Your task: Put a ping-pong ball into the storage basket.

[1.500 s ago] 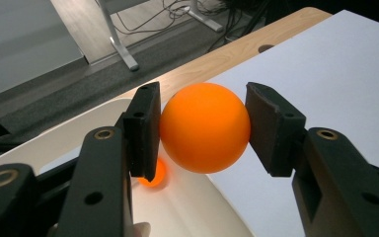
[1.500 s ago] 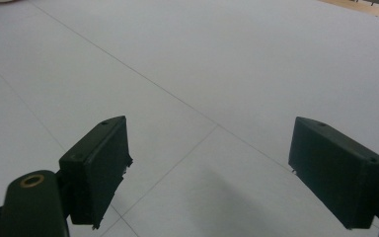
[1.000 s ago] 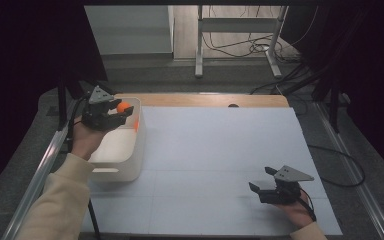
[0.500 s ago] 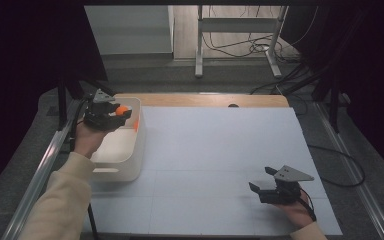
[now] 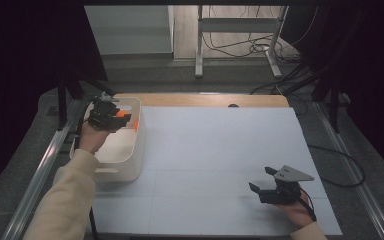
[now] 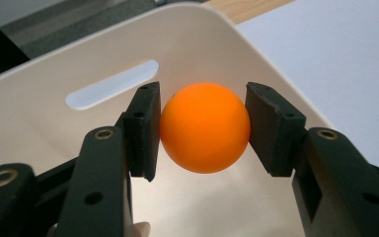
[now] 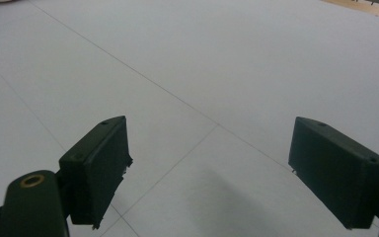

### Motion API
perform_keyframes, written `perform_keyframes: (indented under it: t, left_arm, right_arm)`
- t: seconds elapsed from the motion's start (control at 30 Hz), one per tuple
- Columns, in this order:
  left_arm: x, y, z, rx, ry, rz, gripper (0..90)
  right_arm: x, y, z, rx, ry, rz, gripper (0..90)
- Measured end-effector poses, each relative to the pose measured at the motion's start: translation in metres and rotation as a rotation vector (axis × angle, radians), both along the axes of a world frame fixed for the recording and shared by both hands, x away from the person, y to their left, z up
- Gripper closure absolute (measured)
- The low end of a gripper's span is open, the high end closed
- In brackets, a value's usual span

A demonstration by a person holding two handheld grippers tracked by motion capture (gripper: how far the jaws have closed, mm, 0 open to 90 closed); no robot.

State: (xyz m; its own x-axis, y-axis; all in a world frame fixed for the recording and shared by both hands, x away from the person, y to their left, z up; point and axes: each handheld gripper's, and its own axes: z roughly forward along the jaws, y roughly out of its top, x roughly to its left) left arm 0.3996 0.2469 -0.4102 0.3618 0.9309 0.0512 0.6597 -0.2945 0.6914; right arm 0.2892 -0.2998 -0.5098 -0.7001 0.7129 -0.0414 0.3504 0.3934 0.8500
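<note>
A small, smooth orange ball [image 6: 205,127], matte like a hollow plastic table-tennis ball, is sitting between the two black pads of your left gripper [image 6: 203,129]. You are holding it across its widest part, one pad pressing each side, and the jaws are closed only as far as the ball allows. It is hanging inside a white rounded plastic bin [image 6: 54,128], above the bin's floor and facing a wall with a slot handle.

The ball is probably very light and thin-walled, so it is likely needing only a gentle squeeze; too much could dent it. Its round, slick surface is giving the flat pads little to bite on, so a grip off the middle may be letting it squirt out. Once freed, it will likely bounce and roll.

From above, your left gripper [image 5: 111,116] is reaching over the bin [image 5: 125,165] at the table's left side, the orange ball [image 5: 123,114] showing at its tip. Your right gripper [image 5: 261,180] is resting over the pale grey table top [image 5: 215,150] near the right front, its jaws standing wide apart and holding nothing.
</note>
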Motion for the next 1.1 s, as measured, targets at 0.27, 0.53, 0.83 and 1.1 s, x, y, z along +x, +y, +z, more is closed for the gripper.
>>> perform_keyframes:
  t: [0.27,0.53,0.83,1.1]
  left_arm:
    - [0.006,0.004,-0.009,0.005,0.04,0.014,49.8]
    - [0.003,0.005,-0.004,-0.003,-0.001,0.057,26.4]
    - [-0.012,0.007,0.014,-0.122,-0.086,0.021,21.6]
    - [-0.029,-0.002,0.028,-0.195,-0.131,-0.071,21.7]
  right_arm:
    - [0.0,0.0,0.0,0.002,0.0,-0.001,16.1]
    - [0.0,0.0,0.0,0.003,0.0,0.0,16.1]
    - [0.0,-0.001,0.0,0.004,0.003,-0.003,16.1]
    - [0.002,0.0,0.0,0.007,0.0,-0.002,16.1]
